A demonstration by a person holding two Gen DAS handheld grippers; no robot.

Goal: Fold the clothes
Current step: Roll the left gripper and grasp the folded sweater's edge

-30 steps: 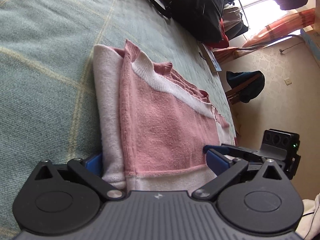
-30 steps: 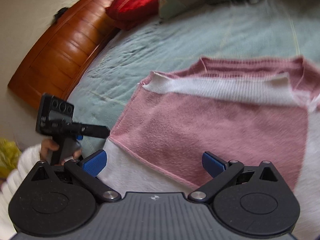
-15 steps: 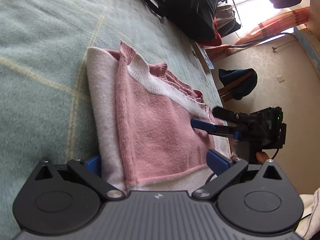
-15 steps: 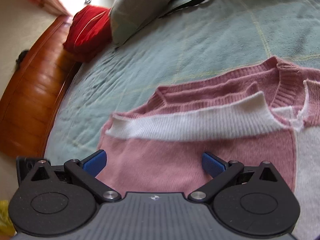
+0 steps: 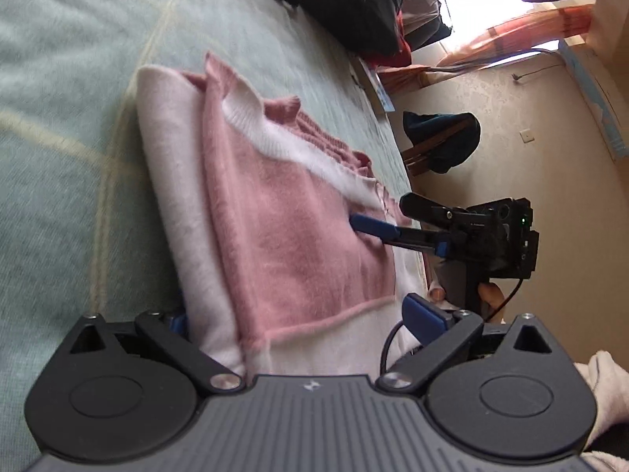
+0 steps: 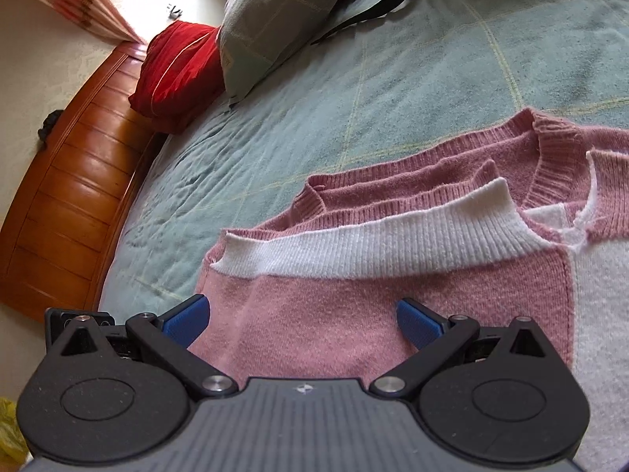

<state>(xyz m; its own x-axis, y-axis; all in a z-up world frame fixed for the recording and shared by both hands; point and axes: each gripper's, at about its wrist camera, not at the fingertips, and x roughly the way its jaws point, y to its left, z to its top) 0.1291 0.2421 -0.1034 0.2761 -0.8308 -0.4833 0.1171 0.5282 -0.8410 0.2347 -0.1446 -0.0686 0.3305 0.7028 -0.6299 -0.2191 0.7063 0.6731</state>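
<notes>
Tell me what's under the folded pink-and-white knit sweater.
The pink-and-white knit sweater lies on a green checked bedspread. Anything between them is hidden by the sweater's folded layers.

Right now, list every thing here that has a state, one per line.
Sweater: folded, lying flat on the bed.
Left gripper: open, fingers astride the sweater's near edge.
Right gripper: open, low over the pink panel, gripping nothing.
Grey pillow: leaning on the red cushion.
Bedspread: spread out, slightly wrinkled.

The left gripper [image 5: 302, 316] is open, fingers spread wide. The right gripper [image 6: 302, 316] is likewise open. A hand [image 5: 489, 295] grips its handle.
</notes>
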